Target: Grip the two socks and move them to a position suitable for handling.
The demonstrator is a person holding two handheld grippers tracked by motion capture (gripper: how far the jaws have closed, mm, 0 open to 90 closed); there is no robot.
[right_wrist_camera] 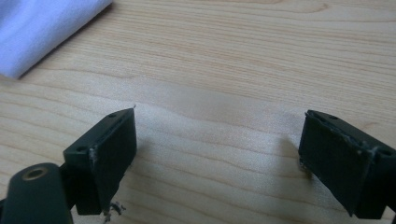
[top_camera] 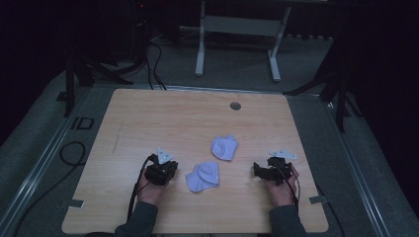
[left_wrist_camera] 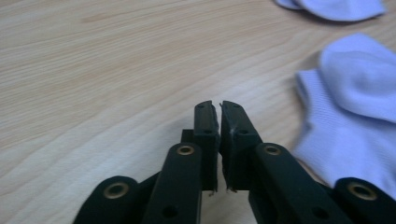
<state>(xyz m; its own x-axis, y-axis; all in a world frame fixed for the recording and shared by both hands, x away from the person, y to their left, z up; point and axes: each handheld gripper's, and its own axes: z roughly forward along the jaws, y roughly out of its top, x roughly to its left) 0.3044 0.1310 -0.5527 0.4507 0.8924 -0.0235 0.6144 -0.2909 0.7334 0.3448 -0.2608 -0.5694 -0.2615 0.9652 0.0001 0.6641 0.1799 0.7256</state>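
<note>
- left claw (left_wrist_camera: 219, 106) is pretty much pinched together with nothing in it, sitting on the desk (top_camera: 148, 118) just left of the near sock (top_camera: 203, 176)
- right claw (right_wrist_camera: 217, 140) is wide apart, empty, over bare wood
- far sock (top_camera: 224, 147) lies just beyond the near one, between both claws

A round grey grommet (top_camera: 235, 105) sits near the wooden table's (top_camera: 148, 118) far edge; beyond, seemingly a white stand (top_camera: 237, 34).

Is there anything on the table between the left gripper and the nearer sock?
Nothing visible. Bare table lies between the left gripper and the nearer sock; its jaws are nearly shut on nothing.
</note>
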